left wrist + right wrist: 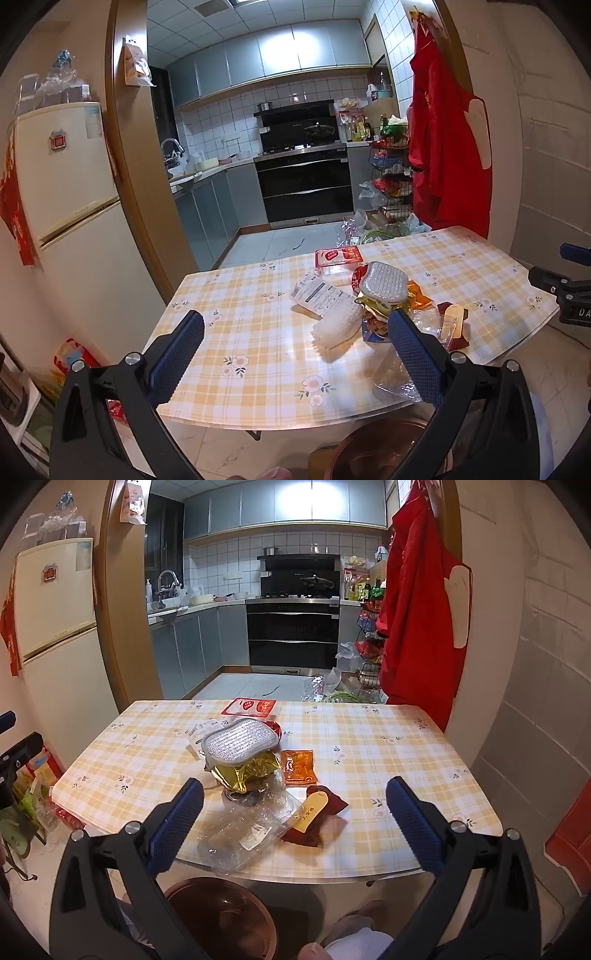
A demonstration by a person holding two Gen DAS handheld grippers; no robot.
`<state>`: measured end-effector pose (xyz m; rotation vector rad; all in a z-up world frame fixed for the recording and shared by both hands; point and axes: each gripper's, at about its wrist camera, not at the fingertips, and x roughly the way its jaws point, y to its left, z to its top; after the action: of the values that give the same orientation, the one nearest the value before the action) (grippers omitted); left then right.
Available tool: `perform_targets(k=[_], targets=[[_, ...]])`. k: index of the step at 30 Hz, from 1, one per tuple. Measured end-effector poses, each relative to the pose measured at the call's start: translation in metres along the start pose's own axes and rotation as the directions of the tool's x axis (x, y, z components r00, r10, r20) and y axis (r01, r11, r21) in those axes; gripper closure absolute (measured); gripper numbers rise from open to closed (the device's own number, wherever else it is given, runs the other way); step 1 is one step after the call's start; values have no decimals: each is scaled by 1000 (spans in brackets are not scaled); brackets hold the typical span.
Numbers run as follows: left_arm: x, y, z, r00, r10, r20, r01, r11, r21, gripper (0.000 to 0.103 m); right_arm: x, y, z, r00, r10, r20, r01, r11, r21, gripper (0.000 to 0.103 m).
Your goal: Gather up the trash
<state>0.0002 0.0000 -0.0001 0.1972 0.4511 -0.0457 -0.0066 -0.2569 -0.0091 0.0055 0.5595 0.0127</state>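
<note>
Trash heaped mid-worktop (369,738): silver-mesh scrub pad (240,743) on top of crumpled gold foil wrapper (245,773), orange sauce sachet (298,766) just beside, dark red packet (325,812) and crushed clear plastic container (251,830) nearest the front edge, the container overhanging it. White printed wrapper (321,297) and red-and-white tray lid (338,255) on far side of heap. Brown bin (221,919) on floor below the front edge, likely parked there so pieces can drop straight in. Left gripper (295,354) fingers spread wide, nothing between, hovering short of the heap. Right gripper (295,823) fingers spread wide too, empty, lined up over the clear container. Both tilted downward toward the pile, probably set for a first grab. No trash in bin as far as visible. Clear container looks slippery, crush-prone.
</note>
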Motion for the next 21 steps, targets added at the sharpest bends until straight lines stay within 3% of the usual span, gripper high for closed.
perform_targets(k=[21], targets=[[-6, 6, 2, 1000, -2, 11, 2, 1000, -4, 5, -1, -6, 3, 1000, -8, 3, 8, 1000, 0, 6]])
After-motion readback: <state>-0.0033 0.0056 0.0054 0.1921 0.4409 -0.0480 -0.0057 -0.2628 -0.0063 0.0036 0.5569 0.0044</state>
